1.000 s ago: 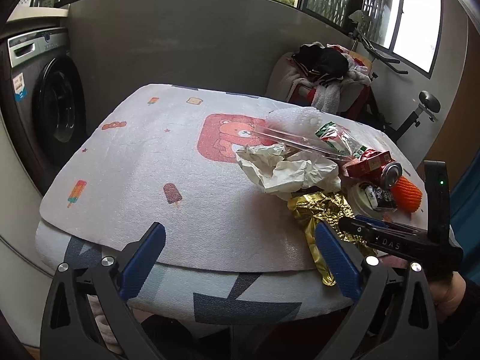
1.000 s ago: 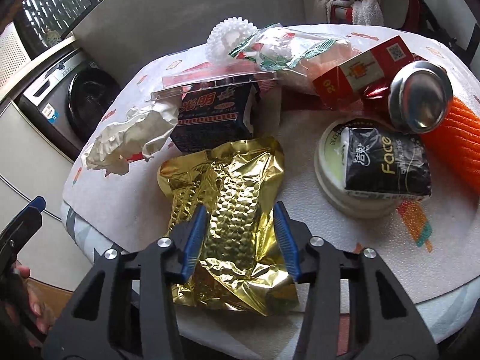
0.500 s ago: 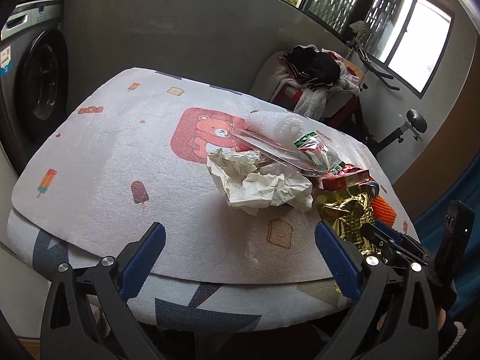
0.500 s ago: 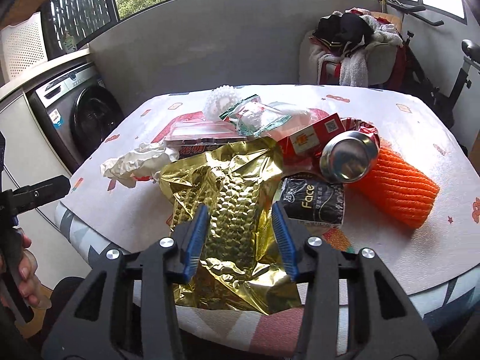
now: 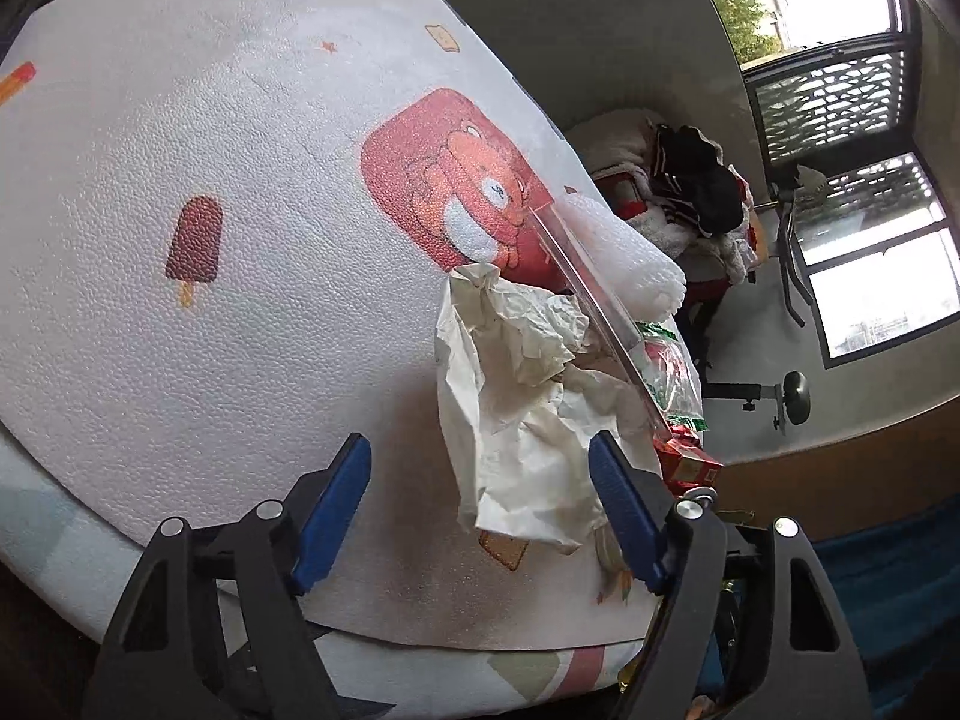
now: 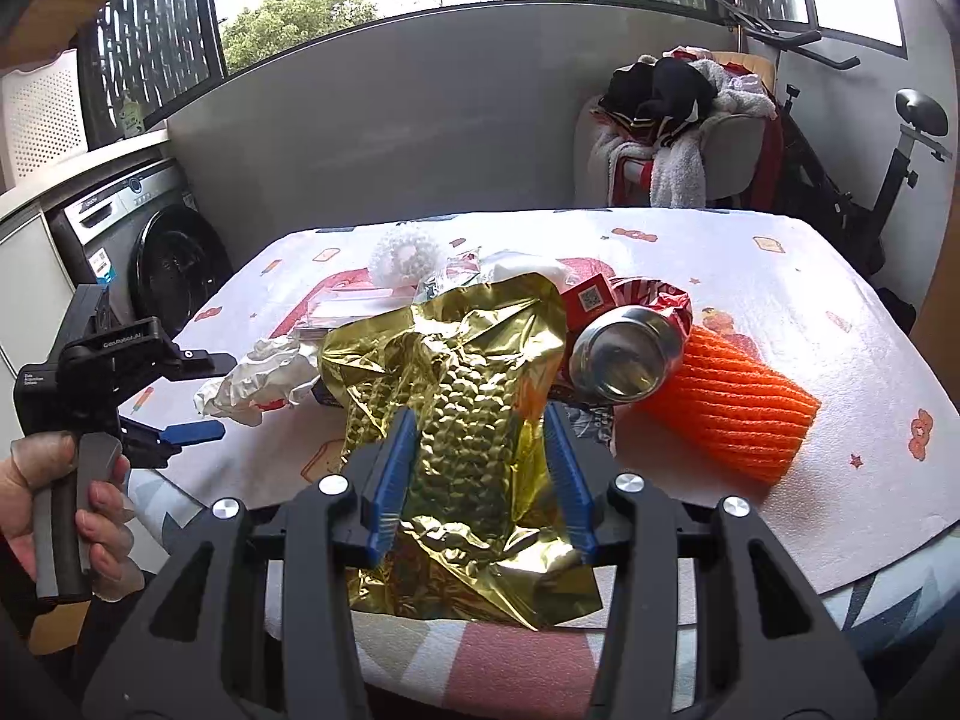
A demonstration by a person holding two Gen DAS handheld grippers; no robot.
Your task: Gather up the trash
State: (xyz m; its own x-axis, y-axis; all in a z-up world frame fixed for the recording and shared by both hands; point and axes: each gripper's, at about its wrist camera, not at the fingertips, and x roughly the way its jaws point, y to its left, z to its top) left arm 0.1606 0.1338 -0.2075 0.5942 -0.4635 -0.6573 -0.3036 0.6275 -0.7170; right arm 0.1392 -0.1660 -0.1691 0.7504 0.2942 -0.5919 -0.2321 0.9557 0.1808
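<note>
So the right gripper (image 6: pixel 480 474) has the gold foil bag (image 6: pixel 456 420) pinched between its blue pads, jaws partway closed, and the bag hangs lifted at the near edge of the desk (image 6: pixel 780 312). The left gripper (image 5: pixel 480 510) has just been closing from wide open, and the crumpled white paper (image 5: pixel 522 420) sits between its jaws, but the pads aren't pressing on it as far as I can see, so call it open around the paper. Biggest risk imo: that paper is loose and puffy, so if the jaws shut on just an outer flap it'll probably unfold or slip out on the lift. It's also tucked against the clear plastic strip (image 5: pixel 588 294) and the green-printed wrapper (image 5: pixel 672 372) on its right, so dragging it up could pull those along or shove the red box (image 5: pixel 690 462) off the near-right edge. On the other side, the foil is slick and stiff, and the grip looks like it's on the bag's middle, so a quick swing might let it slide free. Its far end also leans close to the can (image 6: pixel 624 360) and the orange foam net (image 6: pixel 732 402); the can lies on its side and could roll if bumped.
</note>
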